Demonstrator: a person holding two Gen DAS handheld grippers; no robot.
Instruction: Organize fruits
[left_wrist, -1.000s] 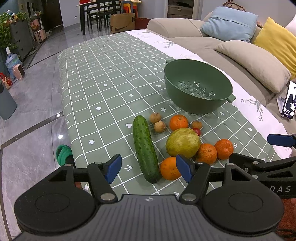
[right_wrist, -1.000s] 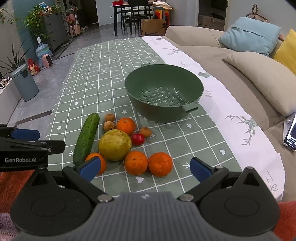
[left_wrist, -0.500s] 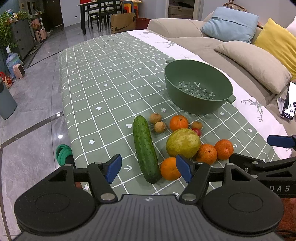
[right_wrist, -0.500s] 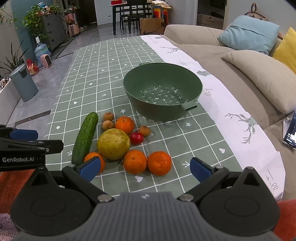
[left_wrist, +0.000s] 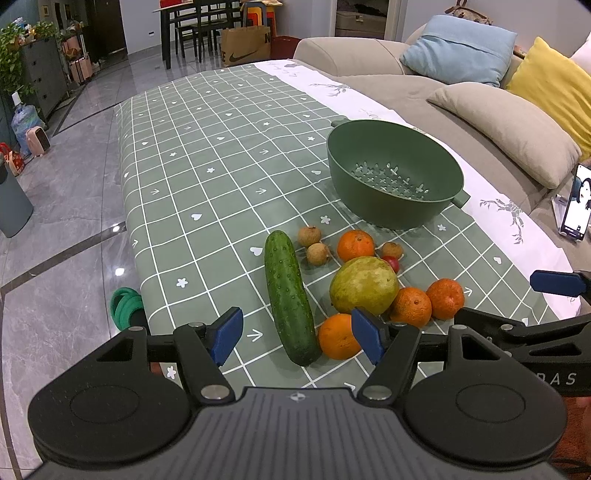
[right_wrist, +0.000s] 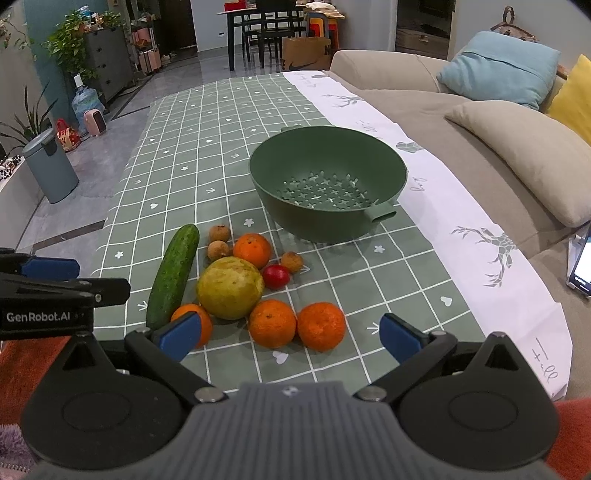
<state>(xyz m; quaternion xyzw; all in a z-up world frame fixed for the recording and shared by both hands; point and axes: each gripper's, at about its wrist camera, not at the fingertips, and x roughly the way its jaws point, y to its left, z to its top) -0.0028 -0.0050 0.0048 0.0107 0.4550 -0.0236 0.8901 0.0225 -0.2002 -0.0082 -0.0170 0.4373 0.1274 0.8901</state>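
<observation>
Your left gripper (left_wrist: 297, 336) hangs low at the near edge of the surface (left_wrist: 207, 155), fingers released and holding nothing, the near tip of the cucumber (left_wrist: 290, 297) and one orange (left_wrist: 338, 336) framed between them. Your right gripper (right_wrist: 290, 334) sits alongside, fingers also spread wide and empty, with two oranges (right_wrist: 272, 323) (right_wrist: 321, 326) just ahead of the gap. Over the last second little has moved: the left view is almost unchanged, while the right one has crept forward a touch, the fruit pile sliding slightly lower and nearer in its frame. Read that as approach only; nothing is picked, and the sorting has not started. Behind the front oranges lies the big yellow-green fruit (right_wrist: 229, 288), touching or nearly touching its neighbours. Beyond it sit a small red fruit (right_wrist: 276, 276), a fourth orange (right_wrist: 252, 250) and three small brown fruits (right_wrist: 219, 233) (right_wrist: 218, 250) (right_wrist: 291, 261), packed close. Farther on, well apart from the pile, stands the green colander (right_wrist: 328, 221), upright and with nothing in it; it looks like the place the fruit should go. The cucumber lies lengthwise along the pile's left flank, so you may want to leave it out. The right-hand orange is the most open pick; the crowded middle could roll if nudged. A phone (left_wrist: 575, 206) stands off on the sofa (left_wrist: 406, 88) side, clear of your work.
</observation>
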